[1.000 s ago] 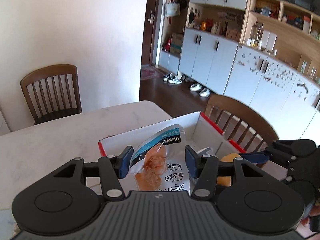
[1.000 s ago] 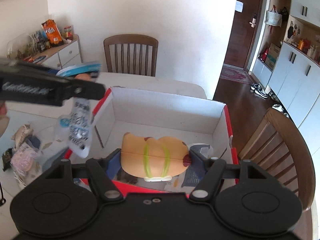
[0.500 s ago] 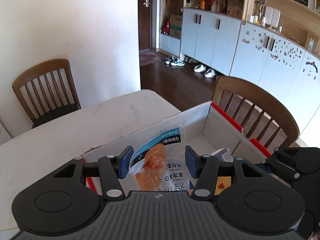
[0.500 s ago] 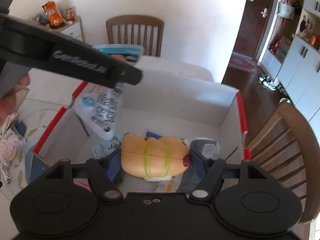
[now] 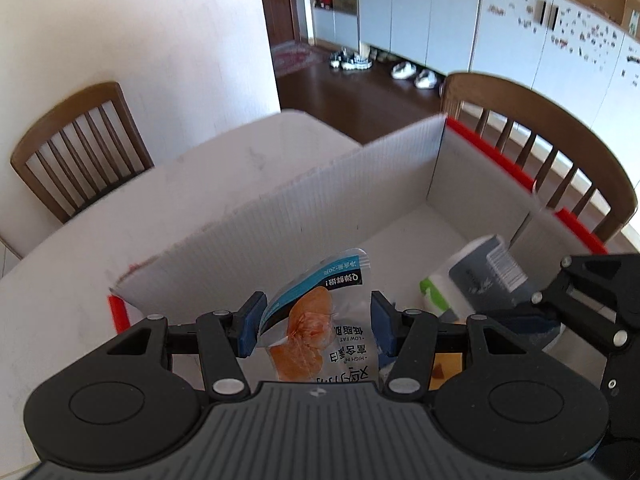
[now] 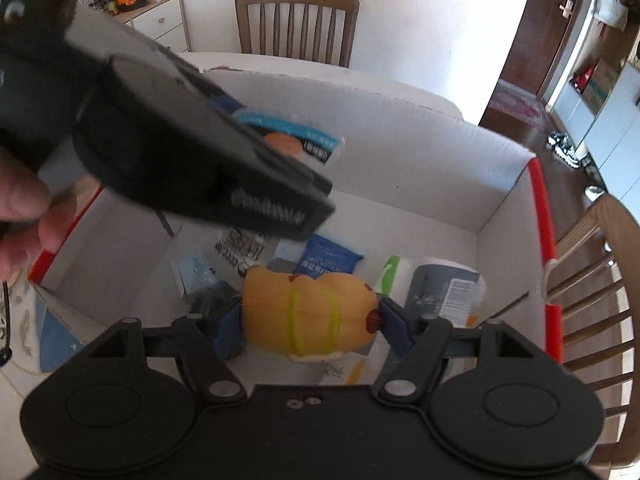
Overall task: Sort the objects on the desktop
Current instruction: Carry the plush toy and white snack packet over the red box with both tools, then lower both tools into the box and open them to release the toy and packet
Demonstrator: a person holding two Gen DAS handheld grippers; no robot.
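My left gripper (image 5: pixel 314 326) is shut on a snack packet (image 5: pixel 324 332) with a blue top band and an orange food picture, held over the white, red-edged cardboard box (image 5: pixel 304 216). My right gripper (image 6: pixel 310 316) is shut on a squishy yellow hot-dog toy (image 6: pixel 310 314) with green stripes, held low inside the same box (image 6: pixel 400 136). In the right wrist view the left gripper's black body (image 6: pixel 192 160) crosses the upper left, with the packet (image 6: pixel 296 140) sticking out past it. The right gripper's body (image 5: pixel 592 300) shows at the right edge of the left wrist view.
In the box lie a white-and-grey wrapped roll (image 6: pixel 440 288), a blue packet (image 6: pixel 326 260) and other small packets. Wooden chairs stand at the table's far side (image 6: pixel 296 20) and right side (image 5: pixel 540 148). Loose wrappers lie on the table left of the box (image 6: pixel 24 312).
Both grippers have moved forward and down over the box. The left gripper with its packet has swung in above the box interior, close over the right gripper. Both grips are unchanged.
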